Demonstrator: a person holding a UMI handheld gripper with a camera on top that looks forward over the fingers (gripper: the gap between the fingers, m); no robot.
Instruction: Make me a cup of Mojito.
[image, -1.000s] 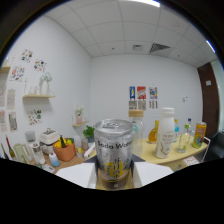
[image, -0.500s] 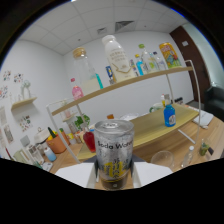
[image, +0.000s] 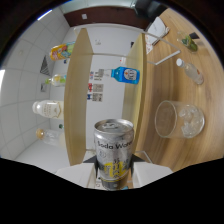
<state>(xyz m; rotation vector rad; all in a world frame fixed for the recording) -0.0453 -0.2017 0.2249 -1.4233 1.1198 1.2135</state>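
Observation:
A silver soda water can (image: 113, 150) with its top opened is held between my two white fingers (image: 75, 172), and my gripper (image: 113, 176) is shut on it. The whole view is rolled far over, so the can lies tipped toward a clear glass (image: 179, 119) with ice in it that stands on the wooden table (image: 200, 145) just beyond and beside the can. No liquid shows leaving the can.
A blue bottle (image: 125, 74) stands on the wooden shelf (image: 136, 85) beyond the can. Several more bottles, such as a white one (image: 48, 108), line the upper shelf (image: 77, 95). A small clear bottle (image: 190, 72) and a straw (image: 167, 56) lie farther along the table.
The view has rolled much further over, tipping the can with it. The glass with ice has come into full view right beside the can.

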